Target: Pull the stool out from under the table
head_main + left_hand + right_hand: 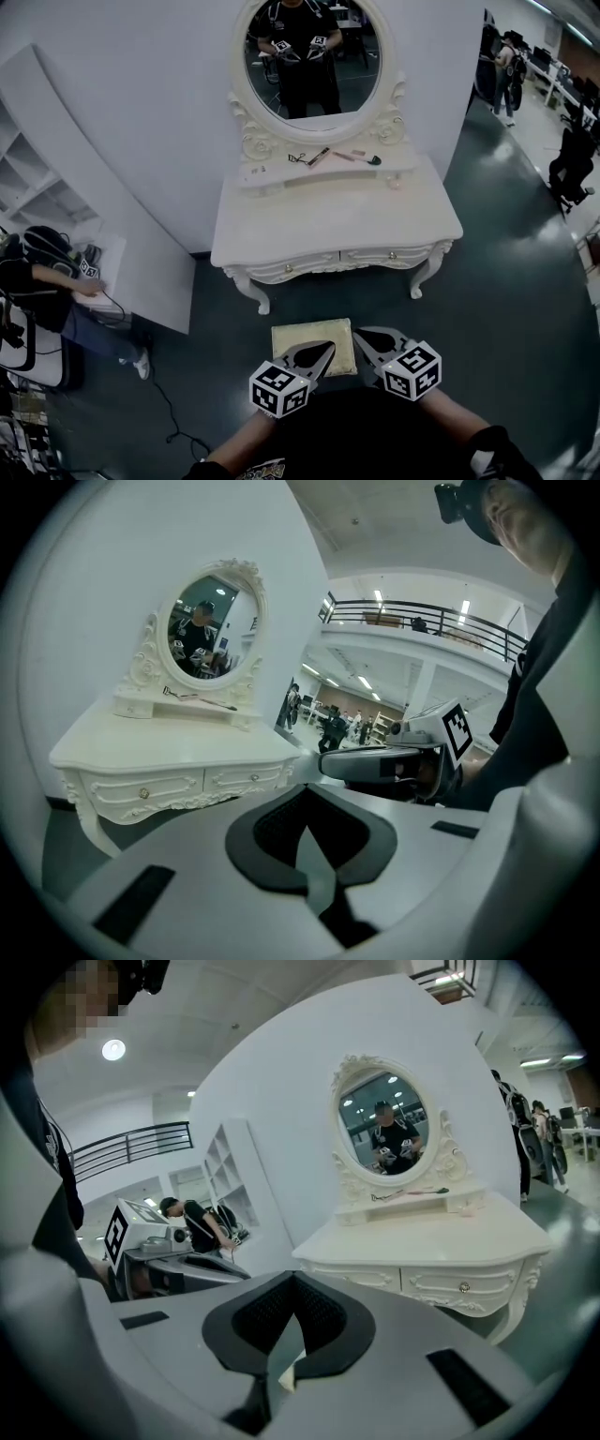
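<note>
At lower centre, below the table [281,234], the stool [302,337] stood clear of it. The left gripper [323,352] and right gripper [366,337] over it were pressed together, empty. It looked light and stiff; the seat edge seemed the best hold.

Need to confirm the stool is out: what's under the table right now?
Only dark floor shows between the table legs. The stool stands in front, clear of the tabletop, partly covered by the left gripper. Space directly beneath the tabletop is hidden.
</note>
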### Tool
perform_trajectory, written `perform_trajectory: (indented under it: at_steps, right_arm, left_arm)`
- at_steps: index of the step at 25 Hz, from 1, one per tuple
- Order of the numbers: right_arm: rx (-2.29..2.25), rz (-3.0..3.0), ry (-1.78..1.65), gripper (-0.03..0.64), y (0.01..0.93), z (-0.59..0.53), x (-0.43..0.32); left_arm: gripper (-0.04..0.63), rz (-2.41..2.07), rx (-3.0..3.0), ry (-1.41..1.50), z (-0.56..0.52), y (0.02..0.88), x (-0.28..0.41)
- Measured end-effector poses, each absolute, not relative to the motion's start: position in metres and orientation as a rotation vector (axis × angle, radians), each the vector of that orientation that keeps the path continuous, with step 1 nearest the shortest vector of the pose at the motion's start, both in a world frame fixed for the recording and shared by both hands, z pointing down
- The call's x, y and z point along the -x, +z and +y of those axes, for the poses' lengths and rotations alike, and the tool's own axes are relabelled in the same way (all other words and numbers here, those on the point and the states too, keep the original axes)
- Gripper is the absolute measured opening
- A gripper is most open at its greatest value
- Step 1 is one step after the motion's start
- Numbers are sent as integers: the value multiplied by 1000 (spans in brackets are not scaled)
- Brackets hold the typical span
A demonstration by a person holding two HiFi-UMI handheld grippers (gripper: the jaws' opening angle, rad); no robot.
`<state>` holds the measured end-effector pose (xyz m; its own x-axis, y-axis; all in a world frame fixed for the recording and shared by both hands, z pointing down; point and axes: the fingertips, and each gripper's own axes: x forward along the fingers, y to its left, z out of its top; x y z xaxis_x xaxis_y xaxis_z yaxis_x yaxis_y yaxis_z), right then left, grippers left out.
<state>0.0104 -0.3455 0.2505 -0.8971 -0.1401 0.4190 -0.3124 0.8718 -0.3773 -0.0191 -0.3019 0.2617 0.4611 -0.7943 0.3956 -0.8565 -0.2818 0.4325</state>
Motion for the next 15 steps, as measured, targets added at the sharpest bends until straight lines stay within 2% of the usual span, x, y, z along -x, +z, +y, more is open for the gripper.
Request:
perform_trajectory:
  at_steps: [15]
  right_arm:
    - [-323,-2662,644,28,248,-335,-14]
  left_arm:
    - [8,-1378,-2127,142,-293,258,15]
